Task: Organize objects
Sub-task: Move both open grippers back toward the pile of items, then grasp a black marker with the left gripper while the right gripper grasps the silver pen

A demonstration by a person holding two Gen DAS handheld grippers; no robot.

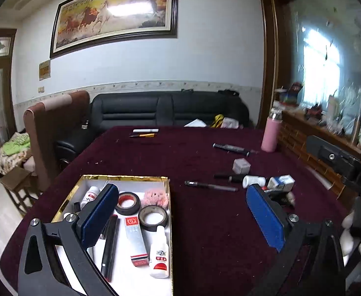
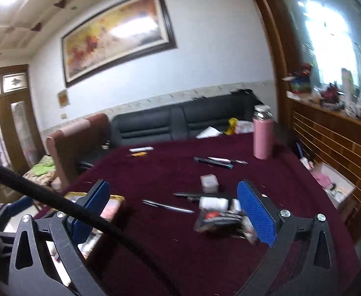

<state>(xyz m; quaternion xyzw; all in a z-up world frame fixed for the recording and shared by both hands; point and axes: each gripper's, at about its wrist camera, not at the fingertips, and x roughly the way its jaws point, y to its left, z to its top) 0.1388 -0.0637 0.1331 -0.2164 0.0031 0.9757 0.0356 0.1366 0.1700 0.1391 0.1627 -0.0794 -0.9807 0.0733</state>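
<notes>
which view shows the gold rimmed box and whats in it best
The left wrist view. There the gold-rimmed box lies open below the camera, so the tape rolls and white bottle inside read clearly. In the right wrist view the box is blurred, at the left, mostly hidden behind a gripper finger and a black cable.

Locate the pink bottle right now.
In the left wrist view the pink bottle stands upright at the table's far right edge, beyond the dark pen and beside the wooden cabinet.

Gold-rimmed box (image 1: 166, 197) on maroon cloth, holding two tape rolls (image 1: 127, 202), glue bottles (image 1: 158, 259), red-white tube (image 1: 135, 241); pens (image 1: 211, 186), white cube (image 1: 241, 165) loose beside it
</notes>
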